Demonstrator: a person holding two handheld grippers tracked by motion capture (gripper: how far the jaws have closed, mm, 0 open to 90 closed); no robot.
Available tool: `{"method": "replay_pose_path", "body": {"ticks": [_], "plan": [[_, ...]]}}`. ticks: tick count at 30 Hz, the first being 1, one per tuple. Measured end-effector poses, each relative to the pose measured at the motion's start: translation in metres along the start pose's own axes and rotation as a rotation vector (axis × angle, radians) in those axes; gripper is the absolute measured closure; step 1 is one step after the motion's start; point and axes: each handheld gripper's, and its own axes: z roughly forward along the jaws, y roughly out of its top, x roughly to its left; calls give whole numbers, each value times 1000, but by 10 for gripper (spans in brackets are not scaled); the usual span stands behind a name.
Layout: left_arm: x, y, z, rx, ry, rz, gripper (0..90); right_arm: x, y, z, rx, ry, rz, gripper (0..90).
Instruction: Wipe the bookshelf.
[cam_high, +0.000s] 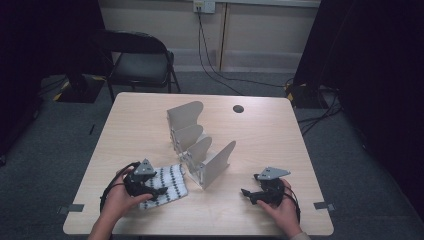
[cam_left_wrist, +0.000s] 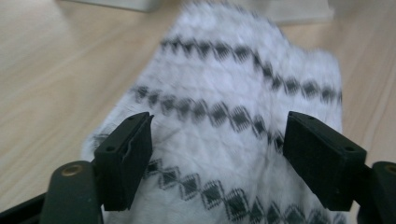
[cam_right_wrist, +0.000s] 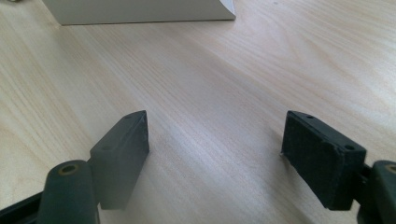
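White knitted cloth (cam_high: 165, 186) with rows of dark diamond shapes lies flat on the pale wooden table (cam_high: 260, 135), in the lower left of the high view, just beside the near end of a grey divider rack (cam_high: 200, 147) that stands at the middle of the frame. By its look the cloth is light, soft and limp: it should fold and sag wherever it is lifted, and it may drag across the smooth wood rather than rise cleanly if pinched too shallowly. An edge or a corner looks like the best place to take hold, with enough fabric gathered between the pads that it does not slip out. In the left gripper view the cloth fills the centre and runs up to the top of the frame. The left gripper (cam_left_wrist: 217, 140) hovers right over it, jaws spread wide, one to each side of the patterned fabric; the pads do not press on it, and whether their tips brush the knit I cannot tell. The right gripper (cam_right_wrist: 215, 140), seen at the lower right of the high view, is also wide open over bare wood, holding nothing, well apart from the cloth, with the rack's end plate at the upper left of its own view.
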Motion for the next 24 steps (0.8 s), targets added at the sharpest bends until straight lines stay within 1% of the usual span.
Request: {"method": "replay_pose_path", "body": {"ticks": [1,2,4,5,6,9,11,12,13,14,17,18,20,21,24], "plan": [[0,0,0,0,0,0,233,0,0,0,0,0,0,223],[-1,-2,2,-25,-14,-19,233,0,0,0,0,0,0,223],[-1,-2,2,-20,-13,-23,240,0,0,0,0,0,0,223],[-2,-2,2,-33,-17,-32,256,0,0,0,0,0,0,223],[-3,-2,2,-35,-20,-29,288,0,0,0,0,0,0,223],[-6,0,-1,-26,-41,-18,451,0,0,0,0,0,0,223],[-9,1,-1,-19,-56,-29,560,0,0,0,0,0,0,223],[-11,3,-2,-10,-69,-43,653,0,0,0,0,0,0,223],[-11,3,-2,-10,-69,-43,686,0,0,0,0,0,0,223],[-11,3,-2,-5,-76,-61,686,0,0,0,0,0,0,223],[-11,5,-3,9,-87,-98,747,0,0,0,0,0,0,223],[-11,5,-3,9,-87,-98,752,0,0,0,0,0,0,223],[-9,5,-5,7,-97,-128,756,0,0,0,0,0,0,223],[-8,5,-8,7,-95,-134,758,0,0,0,0,0,0,223],[-2,5,-18,-41,-73,-179,760,0,0,0,0,0,0,223]]}}
